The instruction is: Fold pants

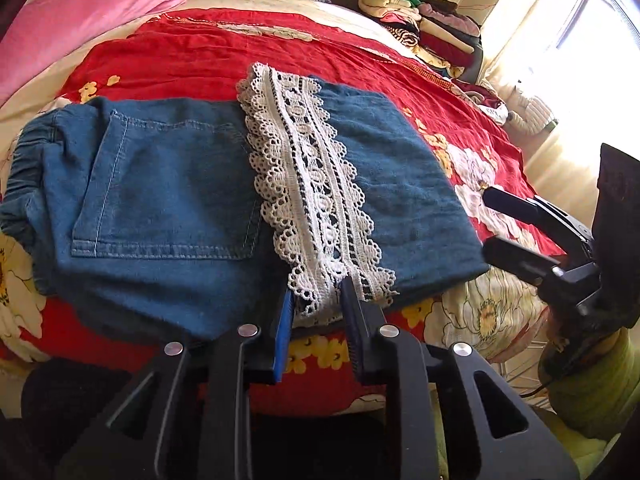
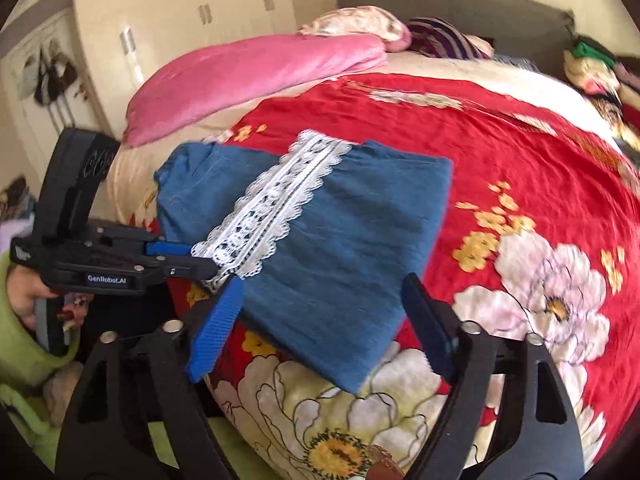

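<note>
Surface: red floral bedspread (image 1: 192, 52) on a bed, pink pillow (image 1: 80, 20) at its head.
Left gripper (image 1: 316, 308): jaws parted, straddling the near end of the lace hem (image 1: 304, 184); grip on it not confirmed.
Right gripper (image 2: 320, 320): jaws spread wide, empty, hovering at the near folded edge.
Pants (image 1: 168, 192): one denim pair, lying flat on the bedspread, leg end folded back over the seat.
Progress: looks like one fold is in; probably one more fold left.
Count: one pants, two grippers, one clothes pile (image 1: 424, 24) at the far corner.
</note>
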### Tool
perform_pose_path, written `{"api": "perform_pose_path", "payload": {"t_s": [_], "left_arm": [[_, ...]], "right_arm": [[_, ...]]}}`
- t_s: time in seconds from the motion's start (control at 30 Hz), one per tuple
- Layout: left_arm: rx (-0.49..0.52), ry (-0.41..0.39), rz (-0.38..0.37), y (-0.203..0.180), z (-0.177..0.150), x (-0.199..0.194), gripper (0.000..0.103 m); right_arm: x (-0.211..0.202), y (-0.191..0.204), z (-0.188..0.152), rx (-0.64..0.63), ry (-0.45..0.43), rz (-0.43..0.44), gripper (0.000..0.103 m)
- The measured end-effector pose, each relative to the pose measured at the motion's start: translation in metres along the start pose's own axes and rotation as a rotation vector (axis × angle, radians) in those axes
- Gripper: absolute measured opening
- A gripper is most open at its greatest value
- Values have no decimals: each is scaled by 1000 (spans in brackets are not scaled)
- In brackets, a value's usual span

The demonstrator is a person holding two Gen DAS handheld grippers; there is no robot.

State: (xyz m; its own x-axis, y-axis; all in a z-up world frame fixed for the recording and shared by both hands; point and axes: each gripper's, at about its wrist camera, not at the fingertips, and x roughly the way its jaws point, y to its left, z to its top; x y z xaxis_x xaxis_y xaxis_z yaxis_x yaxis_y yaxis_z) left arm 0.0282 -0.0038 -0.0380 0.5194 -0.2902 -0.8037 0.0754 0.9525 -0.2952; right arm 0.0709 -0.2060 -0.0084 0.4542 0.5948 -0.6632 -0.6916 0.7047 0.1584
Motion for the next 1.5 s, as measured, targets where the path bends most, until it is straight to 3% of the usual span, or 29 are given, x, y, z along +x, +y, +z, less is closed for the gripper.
{"api": "perform_pose_path", "payload": {"t_s": [0.1, 0.23, 0.47, 0.57, 0.7, 0.77, 0.97, 1.07, 1.37, 1.47, 1.5], "left_arm": [[9, 7, 16, -2, -1, 4, 27], [19, 18, 22, -1, -1, 6, 38], [34, 6, 31, -4, 1, 3, 46], [38, -8, 35, -5, 3, -2, 46], [42, -19, 37, -7, 4, -6, 48], [45, -24, 43, -8, 4, -8, 61], [45, -59, 60, -6, 7, -22, 63], [42, -74, 74, -4, 8, -28, 74], [29, -114, 100, 4, 9, -44, 75], [28, -136, 117, 6, 9, -50, 93], [29, -148, 125, 6, 9, -54, 93]], "right_arm": [[16, 8, -4, -41, 55, -9, 47], [36, 1, -18, -28, 167, -63, 43], [33, -6, -21, 1, 176, -43, 43], [24, -10, -17, 21, 149, -42, 46], [12, -16, -11, 45, 121, -61, 56], [6, -19, -8, 60, 105, -65, 58], [-4, -18, 2, 60, 61, -76, 72], [-8, -16, 7, 60, 39, -79, 80], [-15, -7, 21, 34, 3, -95, 88], [-16, -3, 25, 27, -4, -96, 89], [-16, -1, 27, 23, -7, -97, 89]]}}
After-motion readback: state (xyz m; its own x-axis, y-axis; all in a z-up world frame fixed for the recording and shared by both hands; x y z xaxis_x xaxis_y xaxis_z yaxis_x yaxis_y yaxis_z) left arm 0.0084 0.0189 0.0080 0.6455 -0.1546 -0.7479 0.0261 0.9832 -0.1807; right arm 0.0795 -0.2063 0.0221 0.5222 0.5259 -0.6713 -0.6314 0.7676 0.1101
